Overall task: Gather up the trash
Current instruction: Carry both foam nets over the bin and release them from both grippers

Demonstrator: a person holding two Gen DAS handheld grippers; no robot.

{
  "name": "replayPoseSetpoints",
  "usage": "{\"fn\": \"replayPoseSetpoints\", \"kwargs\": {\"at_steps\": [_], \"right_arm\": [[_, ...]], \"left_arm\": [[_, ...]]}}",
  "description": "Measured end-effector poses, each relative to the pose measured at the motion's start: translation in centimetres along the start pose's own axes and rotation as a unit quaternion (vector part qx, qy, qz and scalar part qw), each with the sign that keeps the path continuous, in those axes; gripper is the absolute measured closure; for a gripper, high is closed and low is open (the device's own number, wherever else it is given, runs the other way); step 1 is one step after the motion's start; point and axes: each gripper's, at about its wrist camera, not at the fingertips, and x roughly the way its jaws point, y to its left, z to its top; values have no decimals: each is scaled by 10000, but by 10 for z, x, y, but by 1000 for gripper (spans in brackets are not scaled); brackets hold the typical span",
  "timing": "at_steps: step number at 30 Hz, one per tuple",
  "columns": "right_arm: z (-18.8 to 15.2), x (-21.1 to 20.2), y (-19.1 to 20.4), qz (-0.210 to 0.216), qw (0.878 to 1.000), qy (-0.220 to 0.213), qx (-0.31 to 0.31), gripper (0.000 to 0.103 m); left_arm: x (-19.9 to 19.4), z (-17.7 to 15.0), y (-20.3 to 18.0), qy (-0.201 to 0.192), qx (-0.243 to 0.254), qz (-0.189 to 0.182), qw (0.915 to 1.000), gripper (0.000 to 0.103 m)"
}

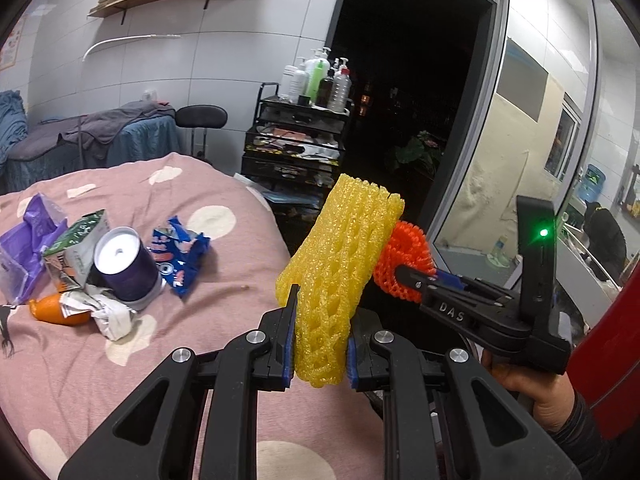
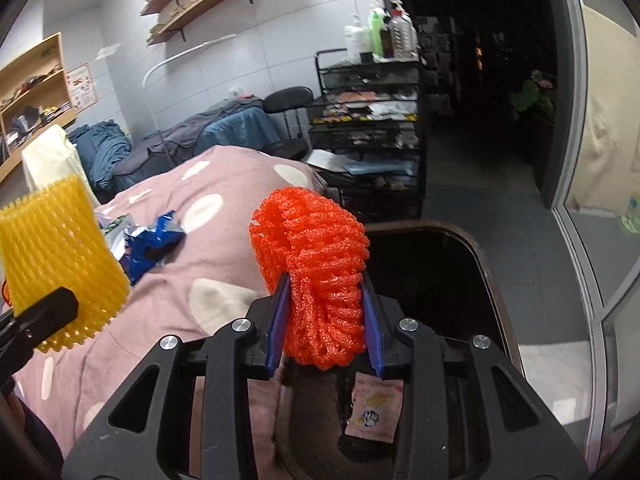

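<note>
the left gripper (image 1: 322,334) is clamped on a yellow foam net (image 1: 340,276) beside the bin (image 2: 486,258); the right gripper (image 2: 326,312) pinches an orange foam net (image 2: 316,268) above its opening. the light foam could snag a pad on release and fall outside onto the bed (image 1: 208,320). the bin's depth is lost in darkness.

Foam net (image 1: 340,280) was yellow, second foam net (image 2: 316,276) orange-red. Bedcover (image 1: 192,320) was pink with cream spots. Snack wrapper (image 1: 180,256) blue-white, can (image 1: 126,268) dark purple, bag (image 1: 24,248) lilac.
</note>
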Motion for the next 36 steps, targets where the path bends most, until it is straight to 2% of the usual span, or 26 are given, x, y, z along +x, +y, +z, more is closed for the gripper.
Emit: {"fn": "replayPoseSetpoints", "kwargs": {"at_steps": [4, 7, 9, 12, 14, 18, 22, 29, 36], "right_arm": [[-14, 11, -15, -216, 9992, 265, 214, 66], [-23, 21, -23, -360, 9976, 494, 326, 58], [-31, 27, -27, -396, 9965, 606, 423, 40], [-41, 30, -32, -403, 9956, 683, 509, 29], [-46, 30, -34, -449, 9951, 693, 545, 25], [-46, 25, -40, -472, 9949, 593, 658, 22], [-39, 14, -41, -563, 9956, 303, 683, 20], [-26, -9, -54, -944, 9922, -192, 792, 16], [-18, -21, -69, -1225, 9871, -421, 938, 16]], "left_arm": [[4, -1, -8, 31, 90, -78, 9999, 84], [8, -2, -13, 68, 140, -141, 9998, 84], [11, -2, -14, 100, 162, -162, 9997, 84], [15, -3, -16, 156, 168, -211, 9995, 84], [17, -5, -18, 193, 179, -233, 9994, 84], [22, -6, -22, 253, 205, -289, 9991, 84], [28, -5, -28, 298, 262, -364, 9986, 84], [42, -4, -42, 446, 332, -559, 9969, 84], [62, -4, -56, 673, 412, -751, 9941, 84]]}}
